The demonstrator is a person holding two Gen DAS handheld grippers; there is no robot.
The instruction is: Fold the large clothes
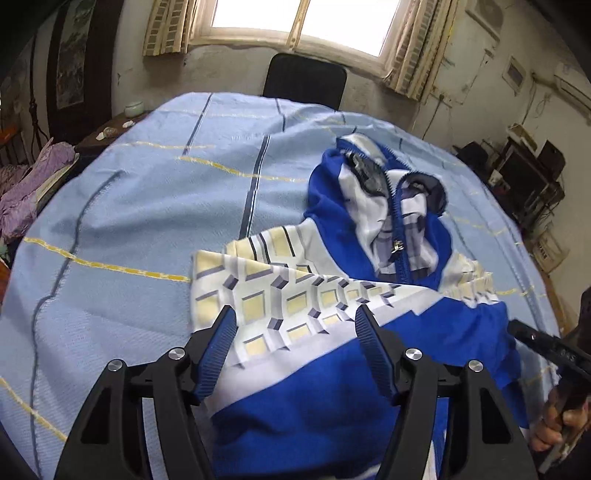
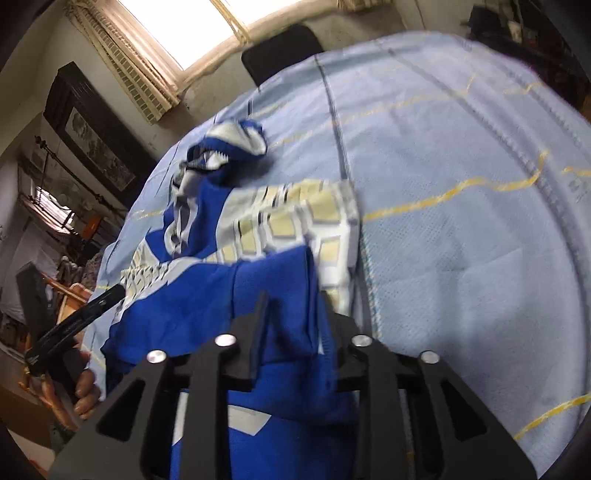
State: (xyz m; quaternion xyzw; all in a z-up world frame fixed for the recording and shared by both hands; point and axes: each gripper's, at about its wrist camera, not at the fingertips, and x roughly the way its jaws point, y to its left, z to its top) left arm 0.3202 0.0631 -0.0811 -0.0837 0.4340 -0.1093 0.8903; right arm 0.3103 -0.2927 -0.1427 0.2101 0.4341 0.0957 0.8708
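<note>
A blue and white zip jacket point(image 1: 373, 266) with a yellow-and-grey block pattern lies partly folded on a light blue bed sheet point(image 1: 129, 221). Its hood point(image 1: 369, 166) points toward the window. My left gripper point(image 1: 295, 321) is open and empty, its jaws wide apart above the patterned sleeve and blue hem. In the right wrist view the jacket point(image 2: 221, 280) lies left of centre. My right gripper point(image 2: 291, 306) is shut on a bunched fold of the jacket's blue fabric point(image 2: 288, 325). The right gripper also shows in the left wrist view point(image 1: 539, 339) at the jacket's right edge.
A black chair back point(image 1: 304, 79) stands beyond the far bed edge under a bright window point(image 1: 299, 22). Purple cloth point(image 1: 33, 184) and a low table with small items lie at the left. Dark shelves with equipment point(image 1: 524, 173) stand at the right.
</note>
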